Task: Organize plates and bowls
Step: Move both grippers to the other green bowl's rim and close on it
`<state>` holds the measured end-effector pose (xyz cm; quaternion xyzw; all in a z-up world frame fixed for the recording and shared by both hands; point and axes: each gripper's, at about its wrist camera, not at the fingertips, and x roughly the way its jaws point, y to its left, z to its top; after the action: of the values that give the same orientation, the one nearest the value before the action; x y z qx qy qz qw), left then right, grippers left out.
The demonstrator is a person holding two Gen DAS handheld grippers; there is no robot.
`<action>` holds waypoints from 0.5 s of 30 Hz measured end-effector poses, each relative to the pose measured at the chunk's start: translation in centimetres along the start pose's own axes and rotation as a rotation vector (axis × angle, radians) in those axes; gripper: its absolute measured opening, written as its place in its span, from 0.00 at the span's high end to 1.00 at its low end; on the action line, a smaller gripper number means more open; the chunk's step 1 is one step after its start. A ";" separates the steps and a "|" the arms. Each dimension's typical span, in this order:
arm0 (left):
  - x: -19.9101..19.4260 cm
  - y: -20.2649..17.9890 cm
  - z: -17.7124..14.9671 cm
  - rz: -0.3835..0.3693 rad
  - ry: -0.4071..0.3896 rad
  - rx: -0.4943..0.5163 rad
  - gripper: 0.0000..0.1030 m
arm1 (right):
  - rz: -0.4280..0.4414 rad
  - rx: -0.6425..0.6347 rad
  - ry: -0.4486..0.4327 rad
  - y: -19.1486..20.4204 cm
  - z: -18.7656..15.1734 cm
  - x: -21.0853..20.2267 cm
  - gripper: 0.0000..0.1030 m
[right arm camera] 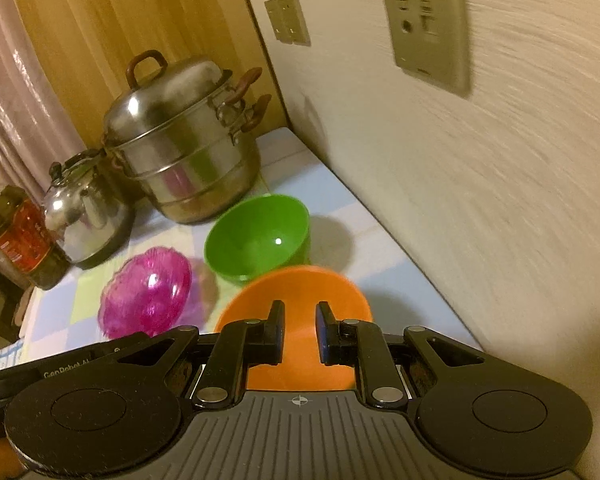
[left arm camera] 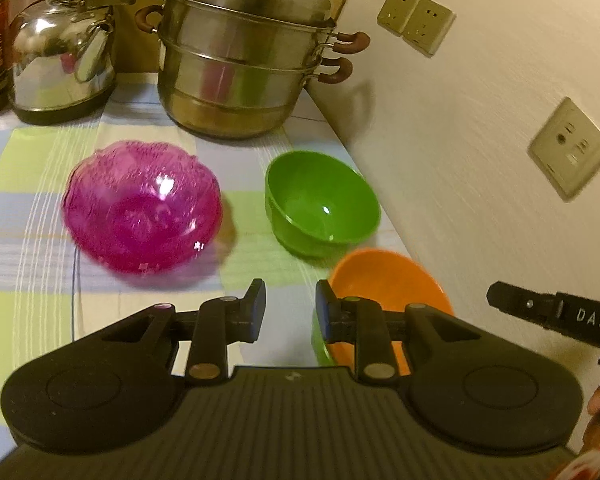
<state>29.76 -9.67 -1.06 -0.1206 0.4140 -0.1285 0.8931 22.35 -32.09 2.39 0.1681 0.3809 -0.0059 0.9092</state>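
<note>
Both grippers empty above three bowls on the checked cloth.

The left gripper [left arm camera: 290,308] hangs with its jaws slightly apart and nothing between them. The right gripper [right arm camera: 299,332] is nearly closed, a narrow gap showing, and also grips nothing. Directly below it lies the orange bowl [right arm camera: 300,300]. It appears to rest partly on something green, though this part of the view is obscured. Just beyond stands the green bowl [right arm camera: 258,236], near the wall. The pink bowl [left arm camera: 142,206] sits to the left, well apart from the steamer pot [left arm camera: 244,64]. Judgement: the orange and green bowls look like light, stiff, smooth plastic, so pinch the rim wall. The pink bowl may be brittle, so clamp its scalloped edge gently.
</note>
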 end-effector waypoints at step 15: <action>9.9 0.8 5.5 0.019 0.053 -0.009 0.75 | 0.025 -0.026 0.123 -1.1 6.3 11.8 0.84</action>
<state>40.27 -11.59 -4.93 -0.1173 0.4392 -0.1213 0.8824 34.94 -33.71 -2.08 0.1610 0.4338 0.0208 0.8862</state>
